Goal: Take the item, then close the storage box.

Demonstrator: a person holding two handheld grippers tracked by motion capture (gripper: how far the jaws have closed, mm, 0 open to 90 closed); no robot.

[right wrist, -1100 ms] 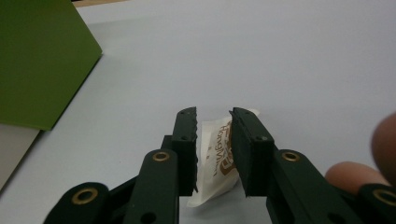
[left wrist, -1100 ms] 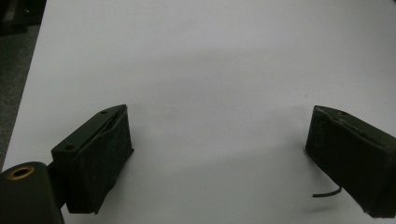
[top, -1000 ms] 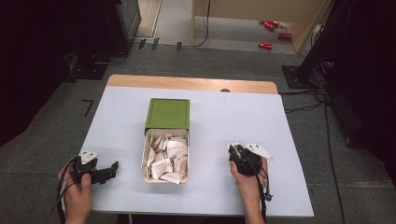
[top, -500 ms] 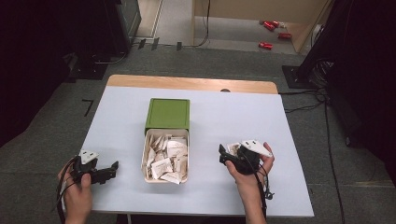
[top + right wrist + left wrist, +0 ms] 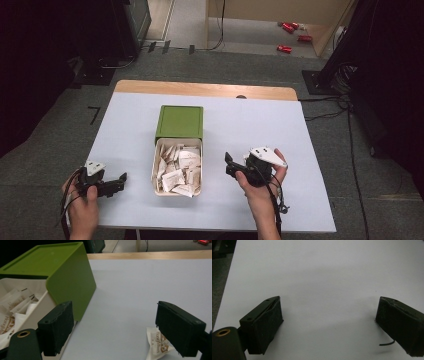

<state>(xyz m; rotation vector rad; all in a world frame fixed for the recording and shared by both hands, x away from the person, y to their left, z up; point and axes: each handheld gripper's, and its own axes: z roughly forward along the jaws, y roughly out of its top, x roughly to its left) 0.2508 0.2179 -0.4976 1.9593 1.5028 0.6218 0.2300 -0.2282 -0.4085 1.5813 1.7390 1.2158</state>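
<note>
**At the near edge: lifting clear of a released packet**

On the left, the left gripper point(image 5: 116, 183) rests near the counter point(image 5: 260, 115) edge, fingers spread wide with nothing between them. At centre, the cream tray point(image 5: 156, 165), pulled out of its green sleeve point(image 5: 179, 122), holds loose packets point(image 5: 180, 167). On the right, the right gripper point(image 5: 231, 165) has just been opening; its fingers stand apart and empty. One packet point(image 5: 157, 343) lies on the counter beneath the right finger point(image 5: 178, 331). Raise this gripper straight so that finger does not drag the packet sideways.
</note>
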